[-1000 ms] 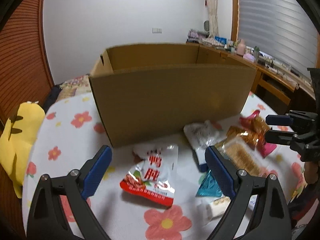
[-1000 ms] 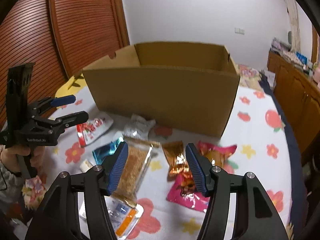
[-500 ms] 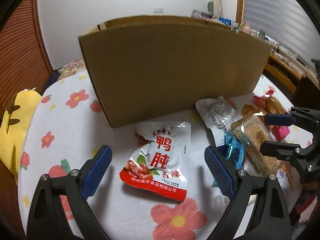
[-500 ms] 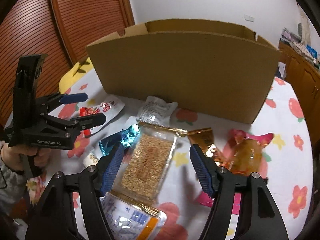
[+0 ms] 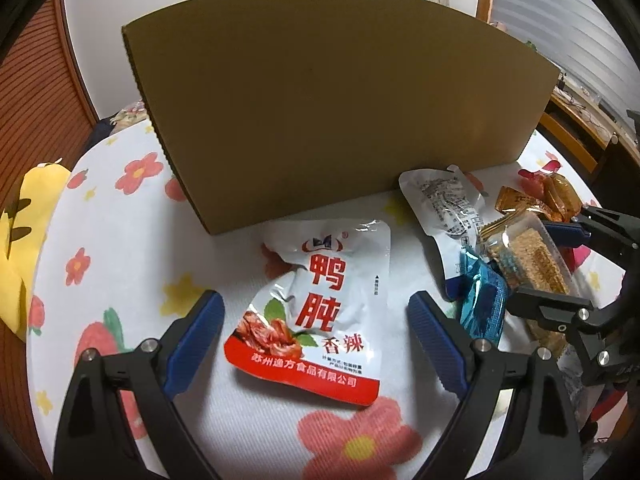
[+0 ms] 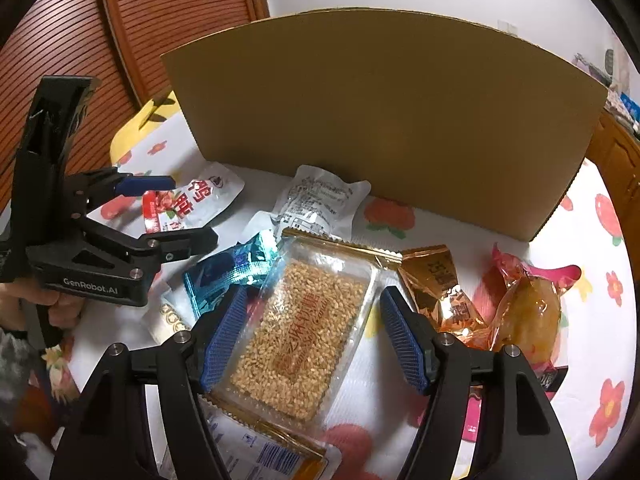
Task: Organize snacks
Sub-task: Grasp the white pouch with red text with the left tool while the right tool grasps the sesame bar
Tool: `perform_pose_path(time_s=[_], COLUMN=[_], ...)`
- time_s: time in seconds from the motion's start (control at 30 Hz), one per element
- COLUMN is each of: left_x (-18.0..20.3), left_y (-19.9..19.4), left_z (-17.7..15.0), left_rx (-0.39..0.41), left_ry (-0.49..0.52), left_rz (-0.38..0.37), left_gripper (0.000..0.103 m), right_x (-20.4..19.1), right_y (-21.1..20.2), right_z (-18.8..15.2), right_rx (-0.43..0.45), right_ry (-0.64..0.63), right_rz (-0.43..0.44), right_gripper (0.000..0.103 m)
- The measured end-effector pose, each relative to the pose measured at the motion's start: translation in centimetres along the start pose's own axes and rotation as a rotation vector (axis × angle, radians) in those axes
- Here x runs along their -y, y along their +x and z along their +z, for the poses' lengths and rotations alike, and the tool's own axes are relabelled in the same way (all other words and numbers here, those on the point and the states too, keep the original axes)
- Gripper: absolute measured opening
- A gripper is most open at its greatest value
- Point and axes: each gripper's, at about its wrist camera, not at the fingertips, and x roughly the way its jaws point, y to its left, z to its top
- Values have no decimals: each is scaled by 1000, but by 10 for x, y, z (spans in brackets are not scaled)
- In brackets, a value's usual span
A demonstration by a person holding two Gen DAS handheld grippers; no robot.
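A white and red snack pouch lies flat on the floral cloth, between the fingers of my open left gripper; it also shows in the right wrist view. A clear pack of sesame brittle lies between the fingers of my open right gripper; it also shows in the left wrist view. A tall brown cardboard box stands just behind the snacks, its inside hidden.
Other snacks lie around: a white pouch, a teal wrapper, a gold packet, an orange and pink pack. A yellow cushion sits at the left edge. A wooden cabinet stands to the right.
Both grippers have moved lower and closer to the table. The red and white pouch now lies between the left fingers and the sesame pack between the right fingers. Both stay open.
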Motion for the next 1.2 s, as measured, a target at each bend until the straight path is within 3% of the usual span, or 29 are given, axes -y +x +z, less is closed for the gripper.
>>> perform_pose_path(time_s=[0.1,0.23,0.4,0.77,0.93,1.2], left_x=[-1,-1,0,-3,-12,-9], left_y=[1,-1,-3,-28,-42,-61], left_z=[4,9,11,-6,-12,-17], left_rx=[-1,2,1,67,108,153], left_ry=[-2,-5,4,-42,-65,-74], left_rz=[6,16,8,-37,-48,-58], left_gripper=[88,65,57,56,56,56], right_x=[-1,-5,-7,-8,-1,1], right_y=[1,2,4,7,4,-8], right_z=[-1,-2,-3,-2,-1,-3], right_rx=[3,3,5,7,14,35], right_ry=[-8,-24,-24,-17,14,16], right_rz=[-14,-40,-43,-40,-50,-52], right_gripper=[71,71,71,70,46,45])
